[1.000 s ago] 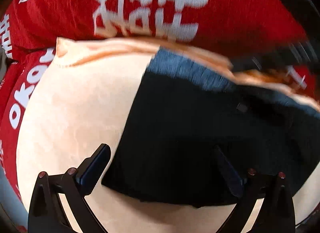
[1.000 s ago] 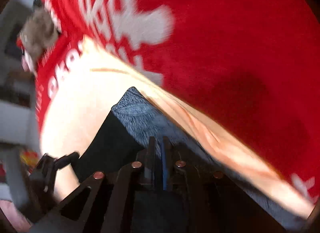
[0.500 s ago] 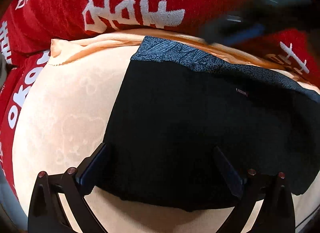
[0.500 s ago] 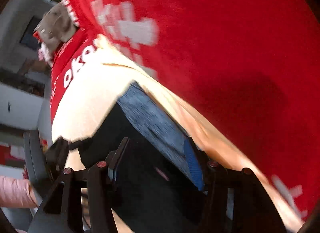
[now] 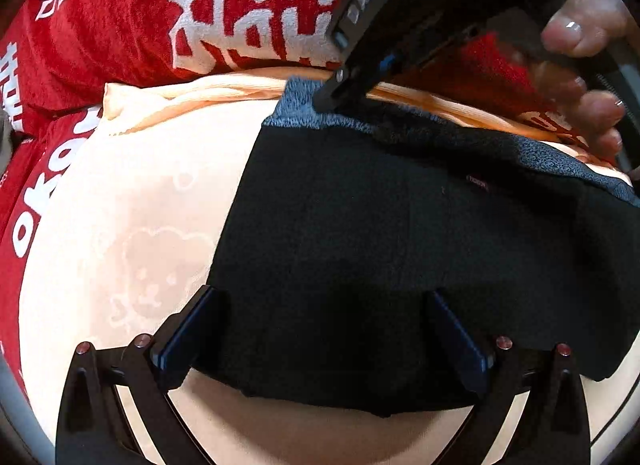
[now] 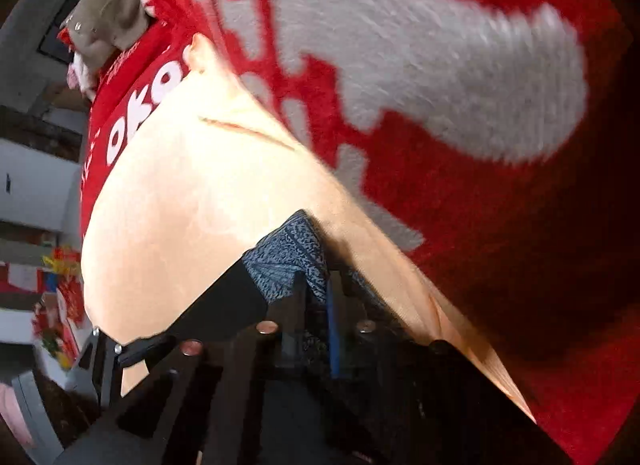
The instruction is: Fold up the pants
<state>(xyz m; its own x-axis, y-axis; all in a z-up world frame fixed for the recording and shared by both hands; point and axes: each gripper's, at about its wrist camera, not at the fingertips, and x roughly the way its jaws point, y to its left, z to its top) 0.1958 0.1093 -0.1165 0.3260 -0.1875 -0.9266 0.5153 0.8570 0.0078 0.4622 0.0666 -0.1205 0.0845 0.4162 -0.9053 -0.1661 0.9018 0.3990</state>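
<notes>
Black pants [image 5: 380, 249] with a speckled grey-blue waistband [image 5: 296, 113] lie folded on a pale peach cloth [image 5: 132, 225]. My left gripper [image 5: 320, 329] is open, its fingers standing over the pants' near edge, holding nothing. My right gripper [image 5: 332, 101] reaches in from the upper right and its tips are on the waistband's far corner. In the right wrist view the right gripper [image 6: 320, 289] is shut on the waistband [image 6: 288, 257], the fabric pinched between its fingers.
A red blanket [image 5: 240, 5] with large white characters lies behind and around the peach cloth, also filling the right wrist view [image 6: 440, 85]. A brown plush toy [image 6: 104, 21] sits at the far left. A hand [image 5: 580, 65] holds the right gripper.
The right gripper was open half a second ago; it has come back down to the waistband's far corner and shut on it. The left gripper stays open and still.
</notes>
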